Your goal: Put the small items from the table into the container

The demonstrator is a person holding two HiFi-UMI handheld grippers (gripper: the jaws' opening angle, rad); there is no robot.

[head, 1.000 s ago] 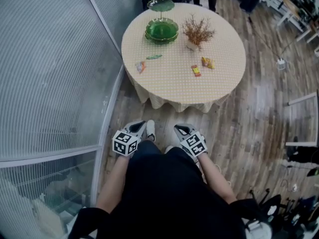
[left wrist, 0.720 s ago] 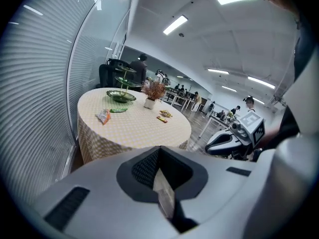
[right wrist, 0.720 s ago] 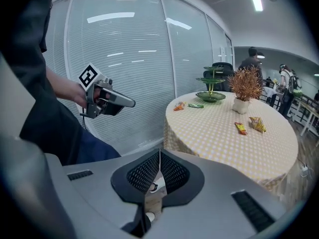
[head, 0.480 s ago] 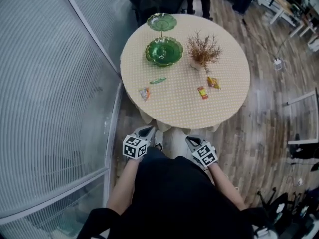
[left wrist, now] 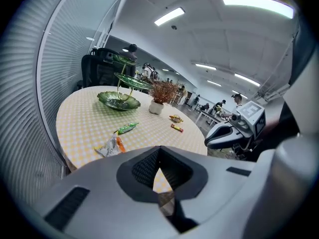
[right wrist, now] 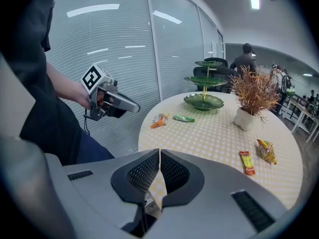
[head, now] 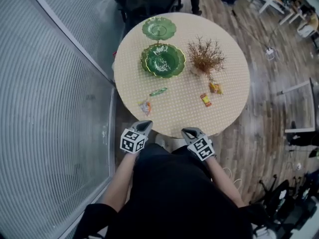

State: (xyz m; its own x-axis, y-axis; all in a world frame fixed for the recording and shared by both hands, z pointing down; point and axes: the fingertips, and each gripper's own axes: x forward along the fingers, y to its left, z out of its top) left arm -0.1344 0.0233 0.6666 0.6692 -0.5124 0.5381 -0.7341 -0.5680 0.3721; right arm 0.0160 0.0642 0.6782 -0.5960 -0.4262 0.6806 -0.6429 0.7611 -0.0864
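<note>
l gripper (head: 144,126) & r gripper (head: 188,131) jaws pressed together, empty, near table (head: 230,86) edge; risk: unopened tips could shove nearest wrapper (head: 145,106) off rim, or reach to green dish (head: 163,60) clips plant (head: 206,58).

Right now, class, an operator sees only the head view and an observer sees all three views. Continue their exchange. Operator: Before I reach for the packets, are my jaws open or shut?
Observer: Shut. The left gripper and the right gripper each have their jaws together, with nothing between them.
Operator: Is the green bowl separate from the plate behind it?
Observer: No. From the side they are tiers of one stand, joined by a central stem.
Operator: What holds the dried plant?
Observer: A small white pot, standing upright on the table.
</note>
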